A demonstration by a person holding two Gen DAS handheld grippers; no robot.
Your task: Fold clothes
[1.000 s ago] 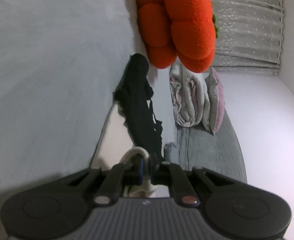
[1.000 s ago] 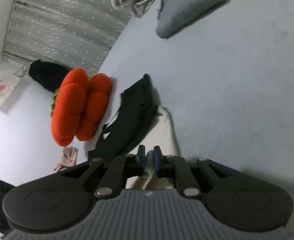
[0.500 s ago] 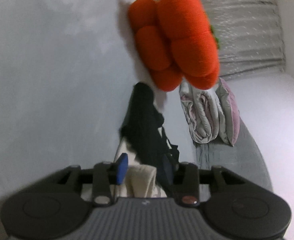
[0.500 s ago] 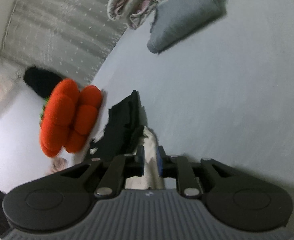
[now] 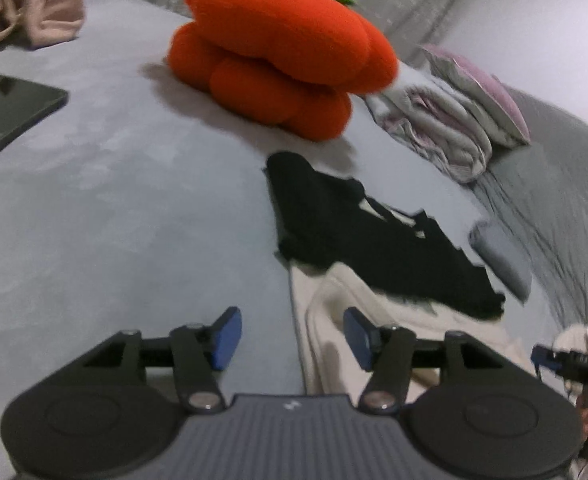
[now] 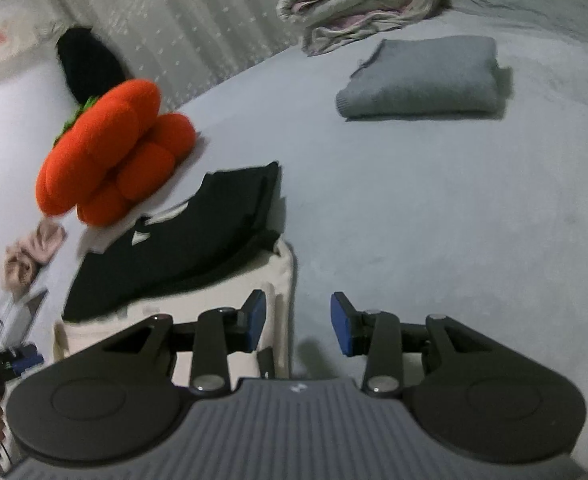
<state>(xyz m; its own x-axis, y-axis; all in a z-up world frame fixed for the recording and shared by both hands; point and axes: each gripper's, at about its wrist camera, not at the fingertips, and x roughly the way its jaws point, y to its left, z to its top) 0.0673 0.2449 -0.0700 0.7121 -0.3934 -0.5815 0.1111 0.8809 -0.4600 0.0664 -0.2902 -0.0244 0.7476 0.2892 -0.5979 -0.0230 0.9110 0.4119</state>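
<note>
1. Fingers of the left gripper (image 5: 292,338) stand spread wide with nothing between the blue pads; the right gripper (image 6: 298,322) is likewise parted and empty.

2. Just ahead of both lies the cream garment (image 5: 374,320), flat on the grey bedspread (image 5: 114,200). In the left wrist view its near edge sits under the right-hand pad and runs off toward the right; in the right wrist view the same cloth (image 6: 230,292) sits under the left-hand pad and runs off to the left. So the garment lies between the two grippers, about equally near to each.

3. Across its far part lies the black garment (image 6: 198,240), overlapping the cream one. The long axis of the pair runs away from the fingers toward the orange plush pumpkin (image 5: 282,48).

4. Farther out sit a folded grey sweater (image 6: 422,76), well apart from the pair, and a rolled pale quilt (image 6: 358,0) beyond it.

5. Judgement: the cream piece shows straight edges and may be part-folded or laid out ready; the pictures fit either.

6. Hard to make out: how many layers the cream cloth has, where its near hem ends below the gripper bodies, and what the black piece's white patches are. Both views are motion-blurred.
</note>
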